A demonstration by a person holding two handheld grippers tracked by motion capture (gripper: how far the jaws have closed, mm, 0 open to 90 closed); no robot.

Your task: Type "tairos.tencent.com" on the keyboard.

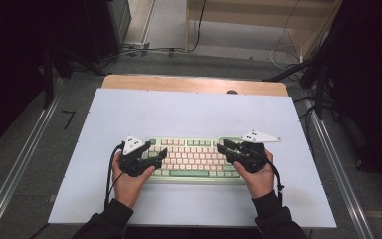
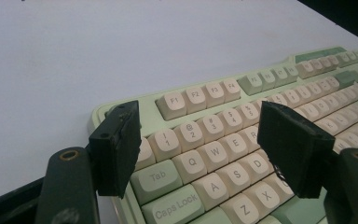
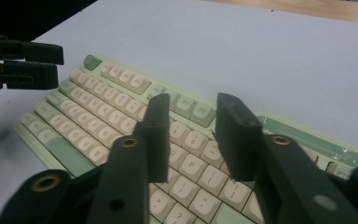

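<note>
Your left gripper (image 2: 200,147) gapes wide over the keyboard (image 1: 194,157), holding nothing; your right gripper (image 3: 193,135) stands narrower, also empty. Keycaps are smooth, rounded, cream and green.

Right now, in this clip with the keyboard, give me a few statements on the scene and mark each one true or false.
1. The keyboard lies flat on the white table top. True.
2. The left claw is clamped on a keycap. False: its jaws stand apart above the Q, W, E keys, with nothing between them.
3. The right claw hangs over the right part of the keyboard. True.
4. The keyboard has black keys on a red case. False: the keys are cream and green on a pale green case.
5. A mouse sits beside the keyboard. False: the table top around it is bare.
</note>
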